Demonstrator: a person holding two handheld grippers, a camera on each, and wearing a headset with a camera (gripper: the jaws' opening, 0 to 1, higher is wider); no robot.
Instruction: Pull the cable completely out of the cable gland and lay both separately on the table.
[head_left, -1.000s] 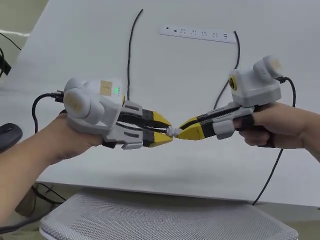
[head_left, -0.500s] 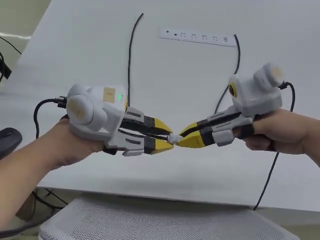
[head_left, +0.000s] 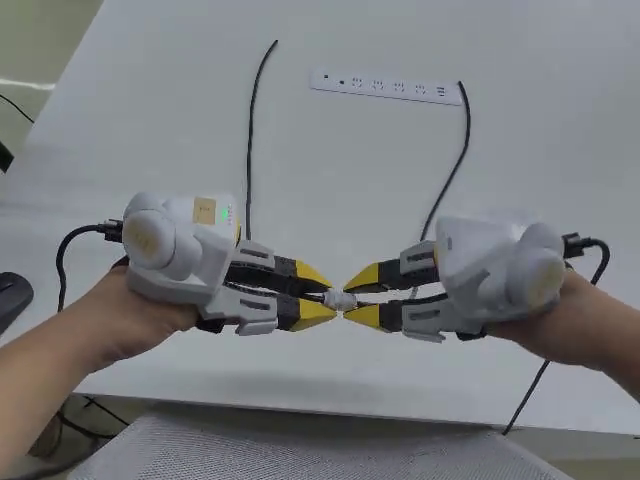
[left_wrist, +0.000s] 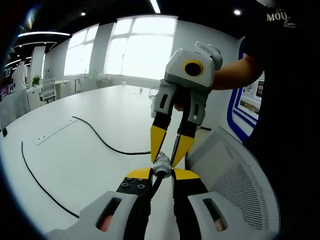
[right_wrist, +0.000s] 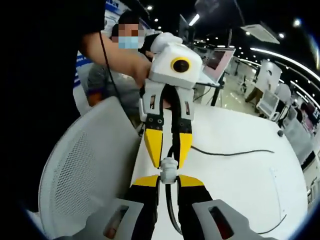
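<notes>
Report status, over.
Left gripper shut on cable gland; right gripper tip-to-tip against it, grip unclear. Cable not yet out. Nothing in the way.

The head view is taken from above and behind the left gripper (head_left: 322, 300) and right gripper (head_left: 352, 302), facing the table (head_left: 350, 170) beyond. Each gripper view is aimed closely along its own jaws at the opposite gripper; the gland (head_left: 340, 299) between the tips is shared by all.

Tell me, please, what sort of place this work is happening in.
Probably an open-plan office or lab: a long white table with a power strip, a mesh chair, and big windows.
</notes>
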